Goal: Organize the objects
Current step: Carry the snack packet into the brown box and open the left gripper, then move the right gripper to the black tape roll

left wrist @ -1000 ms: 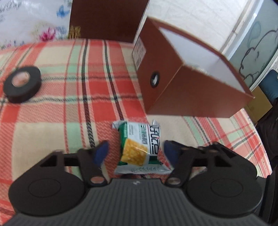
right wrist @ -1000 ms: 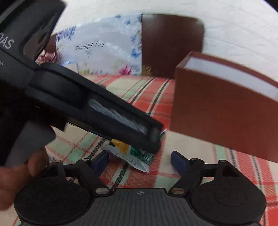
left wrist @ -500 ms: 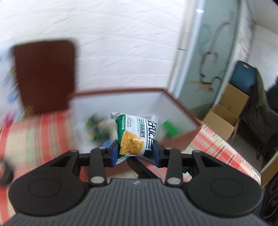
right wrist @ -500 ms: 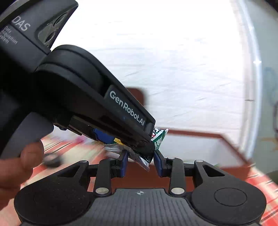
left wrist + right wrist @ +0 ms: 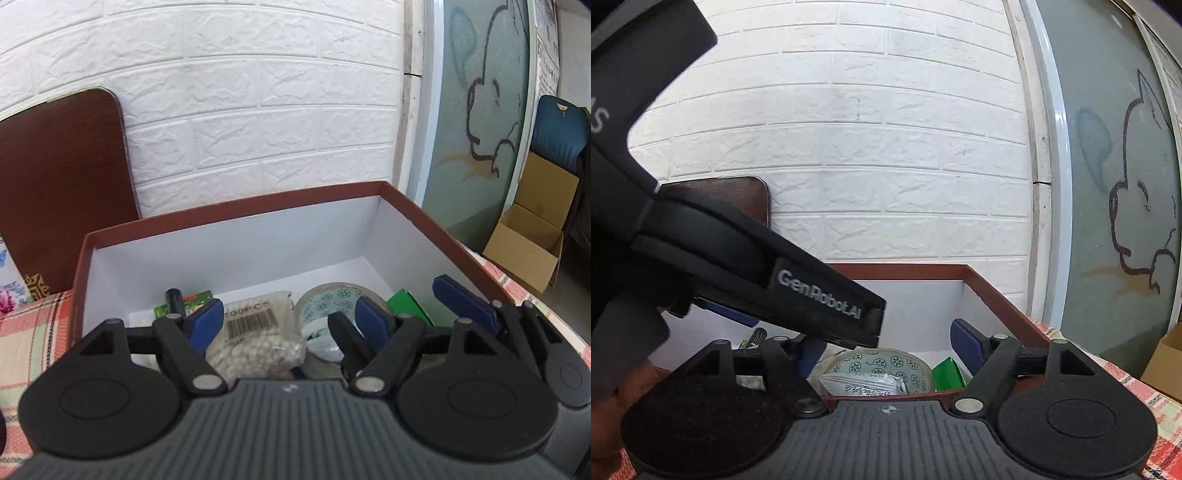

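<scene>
Snack packet (image 5: pixel 864 384): where is it against the tongs?

It lies loose in the brown box (image 5: pixel 236 210), silver side up on the roll of tape (image 5: pixel 886 363), just below and between the pads of the right tongs (image 5: pixel 888 347). Those jaws have just been opening and stand wide, touching nothing.

And the left tongs (image 5: pixel 290 319)?

They have just been opening too, and stand wide and empty above the box.

What else is in the box?

A bag of white beads (image 5: pixel 258 332) is under the left tongs. The tape has a green flower print, and a green carton (image 5: pixel 410 306) is beside it. A dark stick (image 5: pixel 173 299) and a small green pack (image 5: pixel 195 301) lie at the far left. The box stands on the checked counter (image 5: pixel 29 332).

Any writing?

"100PCS" over a barcode on the bead bag, and "GenRobot.AI" on the left tongs' body. The packet's print is too small to read.
</scene>
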